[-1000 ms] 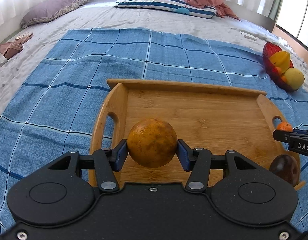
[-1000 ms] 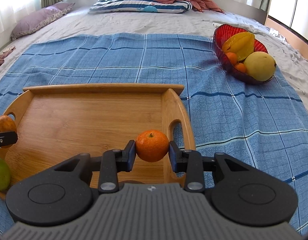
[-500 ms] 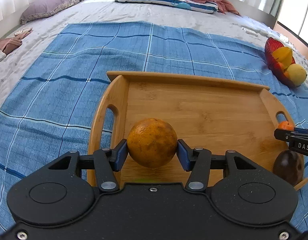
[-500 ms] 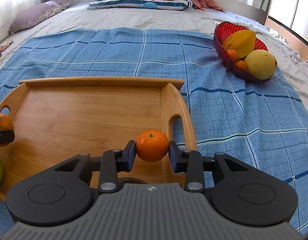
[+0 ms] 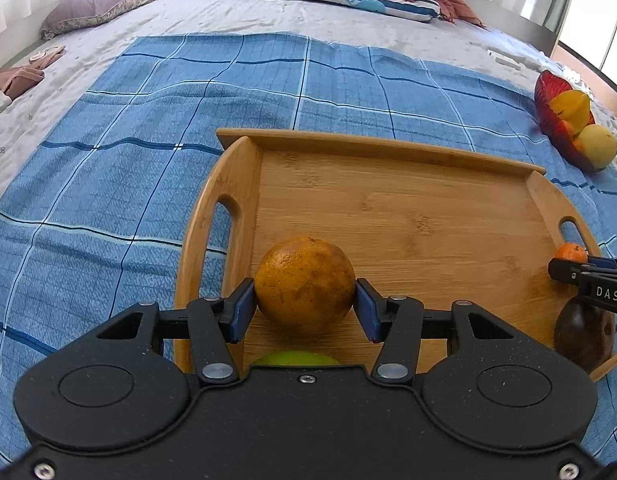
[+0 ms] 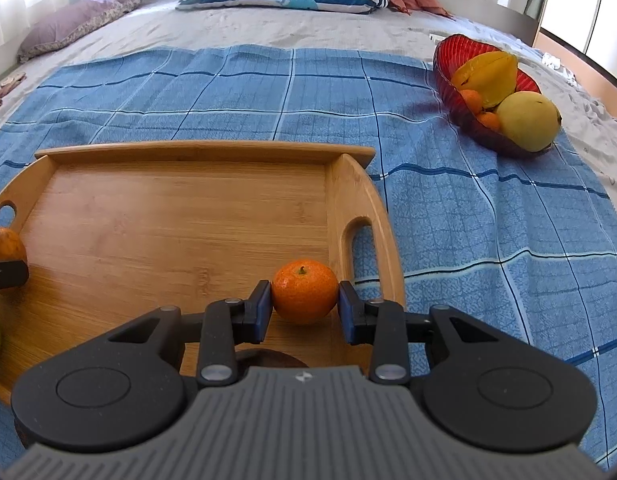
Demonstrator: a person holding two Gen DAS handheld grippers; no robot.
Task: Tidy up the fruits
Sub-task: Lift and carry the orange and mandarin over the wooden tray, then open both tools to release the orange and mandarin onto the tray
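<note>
Over tray (image 6: 172, 216): mandarin (image 6: 305, 292), stem up, btwn fingers (image 6: 262, 309).

Two handheld grippers, black and grey

The left gripper (image 5: 305, 304) has a speckled matte black body, two round discs, silver screws and rivets, blue finger pads (image 5: 241, 309); the right gripper (image 6: 304, 308) has a ribbed grey housing with a small white logo, black linkages, and "DAS" lettered on its side

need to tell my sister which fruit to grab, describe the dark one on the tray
Find the wooden tray on the blue checked blanket. At its near right corner sits the dark brown passion fruit, beside the right claw; the other fruits there are orange or green.
</note>
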